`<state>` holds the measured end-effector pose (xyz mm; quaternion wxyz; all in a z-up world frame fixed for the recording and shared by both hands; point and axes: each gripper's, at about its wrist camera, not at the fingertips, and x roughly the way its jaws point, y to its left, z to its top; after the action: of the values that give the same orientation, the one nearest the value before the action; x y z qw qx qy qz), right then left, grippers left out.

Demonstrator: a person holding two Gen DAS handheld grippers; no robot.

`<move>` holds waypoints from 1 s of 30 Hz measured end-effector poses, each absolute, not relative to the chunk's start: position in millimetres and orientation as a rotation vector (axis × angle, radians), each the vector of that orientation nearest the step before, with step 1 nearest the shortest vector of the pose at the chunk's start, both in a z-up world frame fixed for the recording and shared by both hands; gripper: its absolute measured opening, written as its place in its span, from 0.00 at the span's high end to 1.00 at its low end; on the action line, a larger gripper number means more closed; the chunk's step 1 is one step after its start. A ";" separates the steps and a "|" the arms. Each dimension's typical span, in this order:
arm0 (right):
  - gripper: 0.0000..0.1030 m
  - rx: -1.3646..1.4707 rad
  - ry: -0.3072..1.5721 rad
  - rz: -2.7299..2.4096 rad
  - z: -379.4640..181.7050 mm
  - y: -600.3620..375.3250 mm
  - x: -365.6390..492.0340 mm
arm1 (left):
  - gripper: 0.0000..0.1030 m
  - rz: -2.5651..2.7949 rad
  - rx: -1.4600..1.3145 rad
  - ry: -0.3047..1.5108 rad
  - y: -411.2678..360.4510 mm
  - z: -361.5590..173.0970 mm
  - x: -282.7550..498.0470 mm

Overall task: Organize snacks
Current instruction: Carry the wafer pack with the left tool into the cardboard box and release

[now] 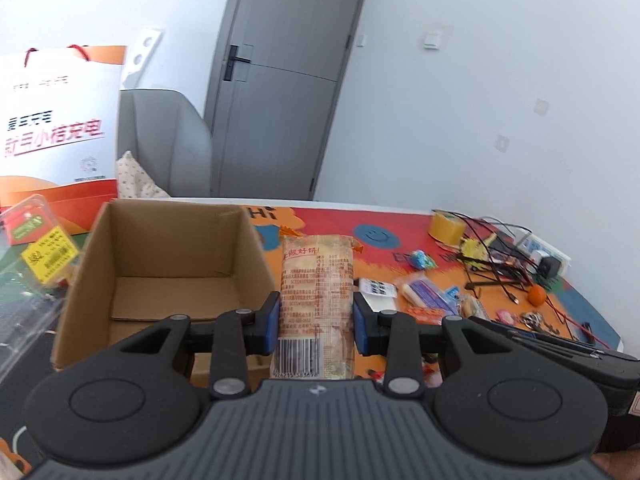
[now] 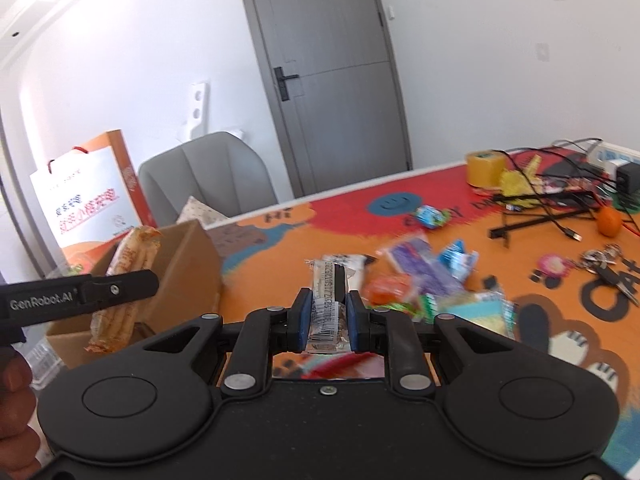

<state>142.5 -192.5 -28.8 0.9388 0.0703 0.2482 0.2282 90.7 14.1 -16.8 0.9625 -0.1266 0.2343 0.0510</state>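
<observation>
My left gripper [image 1: 315,322] is shut on a long tan biscuit pack [image 1: 318,292] with red print and a barcode, held lifted just right of the open cardboard box [image 1: 168,276]. The box looks bare inside. In the right wrist view the same biscuit pack [image 2: 120,280] hangs over the box [image 2: 188,264], with the left gripper's black finger across it. My right gripper [image 2: 329,320] is shut on a small clear-wrapped snack bar [image 2: 330,304] with a barcode, raised above the table. A pile of loose snack packets [image 2: 424,276] lies beyond it on the colourful mat [image 2: 280,264].
A white and orange paper bag [image 1: 56,128] stands behind the box, clear plastic packaging [image 1: 36,248] to its left. Yellow tape roll [image 1: 446,227], tangled cables and a power strip [image 1: 520,252], an orange fruit [image 1: 536,295] and keys [image 2: 600,260] sit at the right. A grey chair [image 2: 208,176] stands past the table.
</observation>
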 end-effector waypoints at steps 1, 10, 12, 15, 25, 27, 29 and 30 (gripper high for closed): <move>0.81 0.147 0.507 0.470 -27.4 -187.5 143.3 | 0.66 0.113 -0.263 0.472 17.7 -16.2 90.5; 0.81 0.145 0.469 0.554 -8.0 -145.2 145.7 | 0.66 0.176 -0.287 0.446 48.1 -10.0 85.0; 0.81 0.141 0.464 0.571 -5.0 -136.8 146.4 | 0.66 0.196 -0.292 0.442 56.1 -9.5 84.0; 0.81 0.141 0.462 0.591 -2.3 -124.7 148.4 | 0.66 0.225 -0.306 0.440 70.0 -9.4 82.3; 0.81 0.139 0.489 0.664 -2.8 -85.6 152.3 | 0.62 0.304 -0.332 0.480 104.5 -17.1 81.3; 0.81 0.137 0.496 0.679 -2.7 -78.6 152.1 | 0.58 0.312 -0.331 0.487 106.4 -17.1 79.6; 0.81 0.138 0.504 0.692 -2.8 -71.5 152.4 | 0.52 0.309 -0.342 0.481 108.4 -15.9 76.4; 0.81 0.141 0.508 0.697 -3.0 -69.4 152.6 | 0.51 0.316 -0.342 0.477 108.9 -15.2 74.7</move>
<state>152.6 -69.4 -3.0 0.9062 0.0681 0.2459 0.3373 74.7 108.9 -15.2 0.9449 -0.1680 0.2342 0.1550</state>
